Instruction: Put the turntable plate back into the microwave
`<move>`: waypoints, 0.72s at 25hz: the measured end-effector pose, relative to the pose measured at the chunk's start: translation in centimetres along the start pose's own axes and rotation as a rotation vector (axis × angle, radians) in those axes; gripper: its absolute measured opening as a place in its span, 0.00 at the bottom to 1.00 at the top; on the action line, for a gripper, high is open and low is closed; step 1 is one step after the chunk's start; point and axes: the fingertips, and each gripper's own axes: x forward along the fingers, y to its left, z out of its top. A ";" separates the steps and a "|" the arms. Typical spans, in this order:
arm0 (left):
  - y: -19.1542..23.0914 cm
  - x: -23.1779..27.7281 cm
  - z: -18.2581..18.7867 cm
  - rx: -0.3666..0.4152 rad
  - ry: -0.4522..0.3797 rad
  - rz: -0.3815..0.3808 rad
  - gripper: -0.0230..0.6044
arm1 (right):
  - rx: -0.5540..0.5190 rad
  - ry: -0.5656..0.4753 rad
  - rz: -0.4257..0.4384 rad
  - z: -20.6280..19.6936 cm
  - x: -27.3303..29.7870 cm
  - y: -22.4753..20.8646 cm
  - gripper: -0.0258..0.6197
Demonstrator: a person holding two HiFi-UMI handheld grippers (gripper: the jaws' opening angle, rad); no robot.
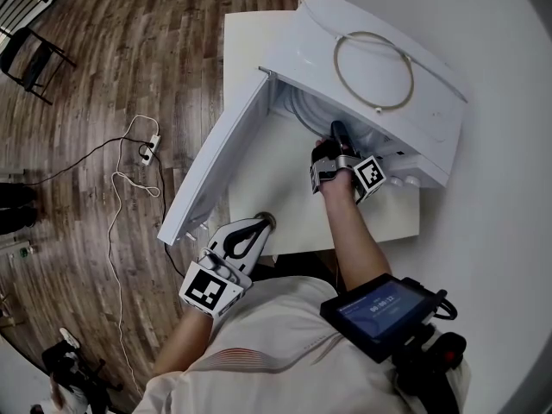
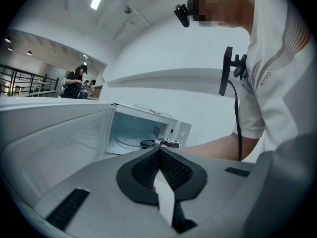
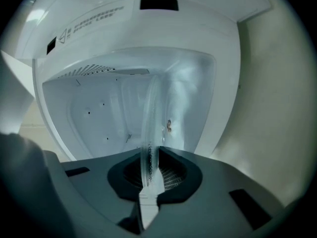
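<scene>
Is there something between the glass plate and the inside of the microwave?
Nothing visible. The door stands open, and the plate, clamped in the right tongs, already reaches into the cavity, where no object shows.

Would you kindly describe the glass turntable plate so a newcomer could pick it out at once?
Find the white microwave standing open on the white table. At its cavity, the right tool grips the turntable plate by its rim. It is the only clear glass disc, unlike the thin ring lying on the microwave's top.
</scene>
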 end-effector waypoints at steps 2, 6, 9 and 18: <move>0.1 0.0 -0.1 -0.002 0.000 0.000 0.05 | -0.013 -0.008 -0.025 0.0 -0.1 0.0 0.08; 0.2 0.1 -0.1 -0.005 0.002 -0.001 0.05 | -0.011 -0.024 -0.042 -0.1 -0.7 -0.5 0.08; 0.1 0.1 -0.1 -0.003 0.000 -0.006 0.05 | -0.002 -0.033 -0.039 0.2 -1.0 -1.1 0.08; 0.3 -0.3 -0.5 -0.011 0.019 -0.007 0.05 | -0.030 -0.030 -0.026 -0.4 -1.2 -0.8 0.08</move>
